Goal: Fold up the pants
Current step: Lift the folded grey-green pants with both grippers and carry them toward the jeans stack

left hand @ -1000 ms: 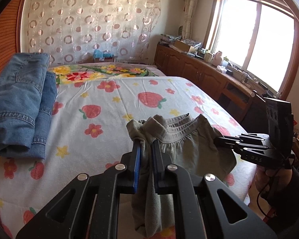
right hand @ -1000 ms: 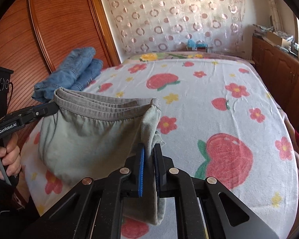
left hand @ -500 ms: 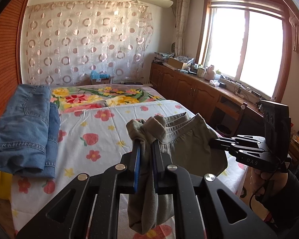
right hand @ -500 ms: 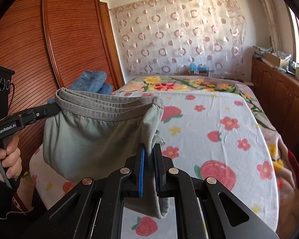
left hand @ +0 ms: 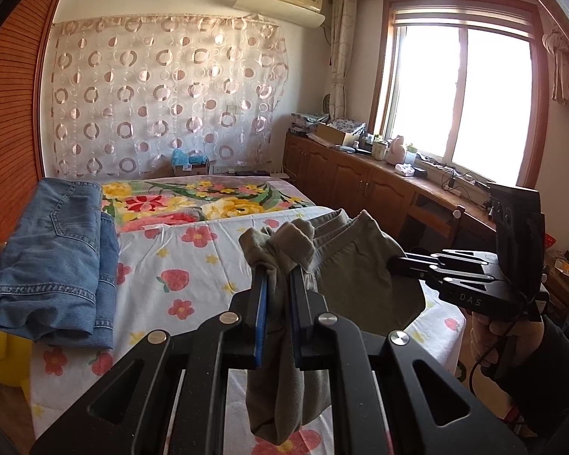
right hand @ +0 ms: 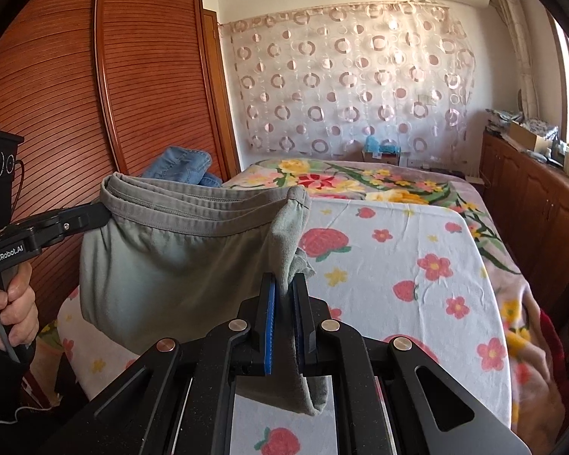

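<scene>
Grey-green pants [right hand: 170, 265] hang in the air above the near end of the bed, stretched by the waistband between both grippers. My left gripper [left hand: 277, 273] is shut on one end of the waistband, with cloth [left hand: 280, 379] bunched and hanging between its fingers. It also shows at the left of the right wrist view [right hand: 95, 214]. My right gripper [right hand: 284, 284] is shut on the other end of the waistband. It also shows at the right of the left wrist view [left hand: 394, 263].
The bed [left hand: 193, 265] has a white sheet with strawberries and flowers. Folded blue jeans [left hand: 57, 250] lie at its left side, near a brown wardrobe [right hand: 76, 113]. Wooden cabinets [left hand: 360, 189] with clutter stand under the window at right. Something yellow [left hand: 0, 341] sits at the bed's left edge.
Both grippers have risen with the pants, lifting them clear of the bed. The views now look higher into the room. Both grips are unchanged.
</scene>
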### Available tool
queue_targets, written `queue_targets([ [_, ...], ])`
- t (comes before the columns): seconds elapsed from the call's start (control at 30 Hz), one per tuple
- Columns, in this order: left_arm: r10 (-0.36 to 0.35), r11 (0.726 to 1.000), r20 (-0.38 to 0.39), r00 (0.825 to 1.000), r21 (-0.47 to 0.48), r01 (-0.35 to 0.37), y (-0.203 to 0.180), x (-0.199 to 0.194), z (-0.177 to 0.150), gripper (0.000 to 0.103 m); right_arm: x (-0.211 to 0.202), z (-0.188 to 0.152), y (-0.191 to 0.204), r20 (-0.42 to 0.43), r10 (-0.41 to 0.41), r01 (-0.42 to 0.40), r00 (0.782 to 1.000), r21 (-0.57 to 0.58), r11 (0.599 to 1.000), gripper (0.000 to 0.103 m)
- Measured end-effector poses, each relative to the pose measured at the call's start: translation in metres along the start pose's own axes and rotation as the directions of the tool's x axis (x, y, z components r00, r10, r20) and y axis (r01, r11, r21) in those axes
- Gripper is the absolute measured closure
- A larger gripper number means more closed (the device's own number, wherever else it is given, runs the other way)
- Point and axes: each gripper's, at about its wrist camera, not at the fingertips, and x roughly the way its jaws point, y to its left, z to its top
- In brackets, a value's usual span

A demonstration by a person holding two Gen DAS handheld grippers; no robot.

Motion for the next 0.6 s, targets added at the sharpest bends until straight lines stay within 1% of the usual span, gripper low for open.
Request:
queue_targets([
  [0.2,0.024,1.000,0.042,0.999,-0.010,-0.024,0.011,-0.018,0.007,0.091,-0.001,0.010,0.007,0.021,0.016,-0.015,1.000,-0.025,1.000,0.095],
  [0.3,0.041,0.999,0.051,0.998,-0.017,-0.040,0.020,-0.022,0.006,0.091,0.004,0.015,0.012,0.028,0.026,-0.025,0.999,-0.042,0.999,0.095],
  [0.6,0.087,0.995,0.036,0.996,-0.044,-0.086,0.050,-0.014,0.005,0.091,0.034,0.026,0.023,0.021,0.049,-0.046,0.999,-0.124,0.991,0.095],
])
